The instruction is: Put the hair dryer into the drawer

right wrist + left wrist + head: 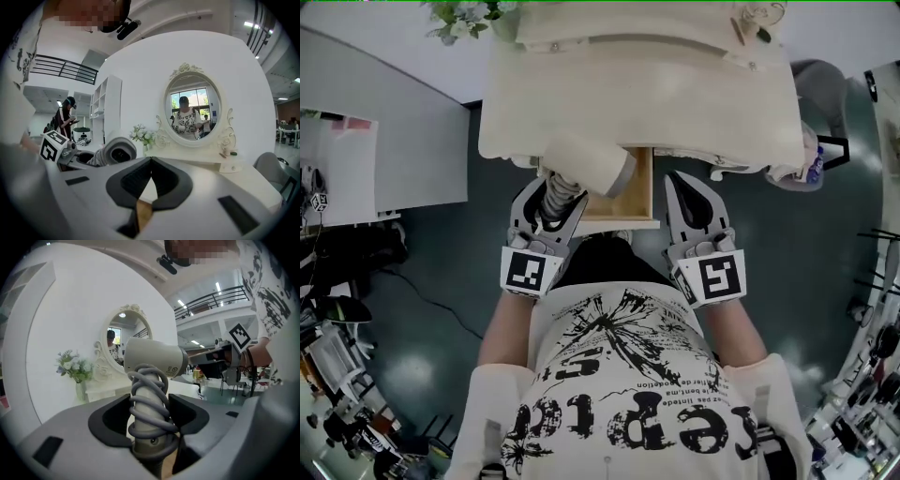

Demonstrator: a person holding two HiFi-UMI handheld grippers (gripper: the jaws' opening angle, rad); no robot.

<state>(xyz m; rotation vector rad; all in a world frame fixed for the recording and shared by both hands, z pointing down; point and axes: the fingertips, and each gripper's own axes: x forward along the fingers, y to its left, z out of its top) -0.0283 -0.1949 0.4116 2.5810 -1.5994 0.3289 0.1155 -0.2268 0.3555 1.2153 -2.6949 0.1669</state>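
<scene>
Left gripper point(150, 414) fingers clamp the hair dryer point(154, 359) by its cord-wrapped handle, sensibly: stiff, probably top-heavy. Right gripper point(150, 164) fingers together, empty.

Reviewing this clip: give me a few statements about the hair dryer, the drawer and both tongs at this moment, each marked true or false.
1. The left tongs grip the hair dryer by its handle. True.
2. The cord hangs loose toward the floor. False: it is coiled round the handle.
3. The drawer is pushed shut. False: it stands pulled open under the table top.
4. The right tongs hold nothing. True: their jaws are together with nothing between them.
5. The hair dryer lies inside the drawer. False: it is held up in the left tongs, not set down.
</scene>
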